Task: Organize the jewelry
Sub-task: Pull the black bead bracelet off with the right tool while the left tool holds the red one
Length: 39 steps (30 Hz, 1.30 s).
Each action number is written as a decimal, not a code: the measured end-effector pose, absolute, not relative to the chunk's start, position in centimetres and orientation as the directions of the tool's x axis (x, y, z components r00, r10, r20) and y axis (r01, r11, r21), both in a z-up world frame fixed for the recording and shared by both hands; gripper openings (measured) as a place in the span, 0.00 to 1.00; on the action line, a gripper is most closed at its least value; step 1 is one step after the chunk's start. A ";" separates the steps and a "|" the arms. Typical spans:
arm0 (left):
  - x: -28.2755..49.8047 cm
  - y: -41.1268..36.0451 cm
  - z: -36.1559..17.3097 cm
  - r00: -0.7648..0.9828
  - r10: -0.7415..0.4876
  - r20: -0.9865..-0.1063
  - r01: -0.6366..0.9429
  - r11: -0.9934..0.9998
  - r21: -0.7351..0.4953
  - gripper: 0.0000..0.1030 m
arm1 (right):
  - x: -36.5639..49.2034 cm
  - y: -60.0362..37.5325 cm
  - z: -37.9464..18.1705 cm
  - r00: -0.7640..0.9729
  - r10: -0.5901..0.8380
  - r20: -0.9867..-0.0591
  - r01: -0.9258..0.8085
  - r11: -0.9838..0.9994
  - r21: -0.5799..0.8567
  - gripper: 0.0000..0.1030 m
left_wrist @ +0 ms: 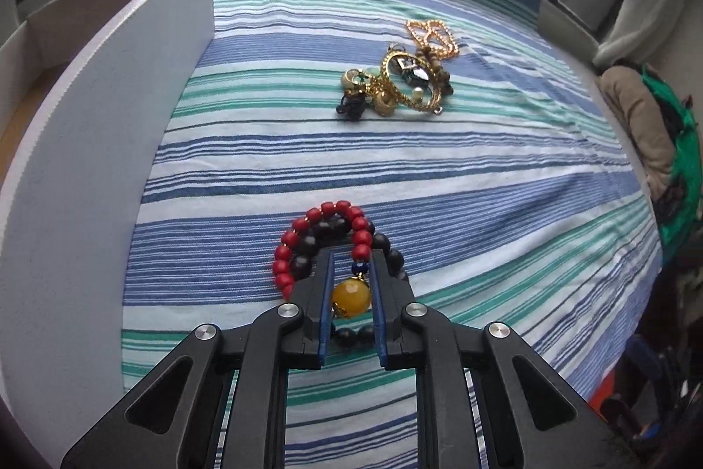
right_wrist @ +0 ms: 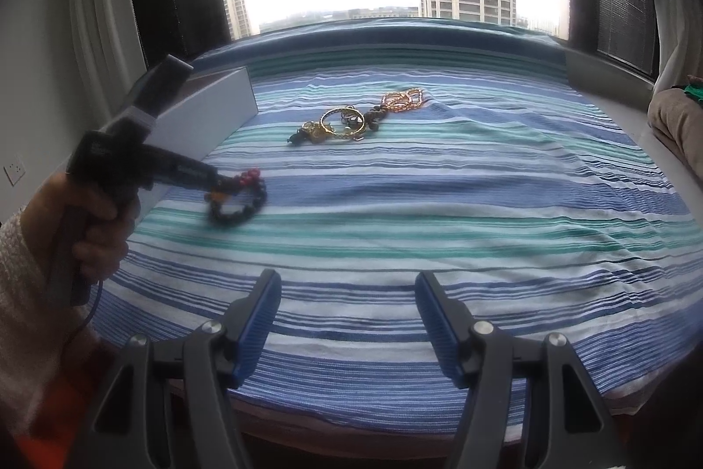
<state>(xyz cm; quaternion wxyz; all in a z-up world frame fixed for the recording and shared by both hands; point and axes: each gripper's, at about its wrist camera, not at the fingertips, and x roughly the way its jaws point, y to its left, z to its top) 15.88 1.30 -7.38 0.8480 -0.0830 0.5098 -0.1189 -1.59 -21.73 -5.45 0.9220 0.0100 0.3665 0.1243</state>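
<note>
My left tool (left_wrist: 351, 271) pinches the bracelets (left_wrist: 334, 245) by one yellow bead (left_wrist: 350, 295), just over the bed (left_wrist: 483, 205); it may slip. My right tool (right_wrist: 347, 293) gapes empty.

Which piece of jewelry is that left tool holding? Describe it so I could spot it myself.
On the striped bed cover, beside the white box, the left gripper pinches a bead bracelet. Unlike the gold pile further off, it has red and dark beads and one big yellow bead.
</note>
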 end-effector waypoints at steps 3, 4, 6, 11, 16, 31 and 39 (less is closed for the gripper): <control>15.3 3.2 -5.4 0.482 -0.380 -0.789 0.069 0.915 -0.399 0.13 | -1.5 -21.6 -5.5 0.697 0.236 -0.677 -0.222 0.969 0.109 0.63; 15.0 3.7 -4.8 0.492 -0.403 -0.772 0.058 0.900 -0.433 0.13 | -1.4 -21.5 -5.4 0.695 0.237 -0.679 -0.222 0.969 0.111 0.63; 14.4 4.7 -3.7 0.510 -0.441 -0.738 0.043 0.871 -0.490 0.13 | -1.3 -21.4 -5.5 0.690 0.241 -0.682 -0.225 0.968 0.115 0.63; 12.6 6.4 -1.8 0.550 -0.481 -0.683 0.023 0.826 -0.563 0.13 | -1.2 -20.5 -5.8 0.671 0.257 -0.695 -0.239 0.963 0.125 0.63; 11.5 8.0 -0.6 0.581 -0.440 -0.685 -0.006 0.839 -0.545 0.13 | -0.2 -20.1 -5.8 0.631 0.320 -0.706 -0.279 0.944 0.179 0.63; 8.0 12.0 0.4 0.639 -0.357 -0.682 -0.088 0.846 -0.526 0.13 | 12.0 -7.3 -7.6 0.286 0.492 -0.822 -0.522 0.800 0.296 0.49; 5.9 13.8 1.8 0.663 -0.350 -0.662 -0.089 0.841 -0.534 0.13 | 11.0 -2.7 -10.4 0.378 0.279 -0.883 -0.587 0.810 0.004 0.12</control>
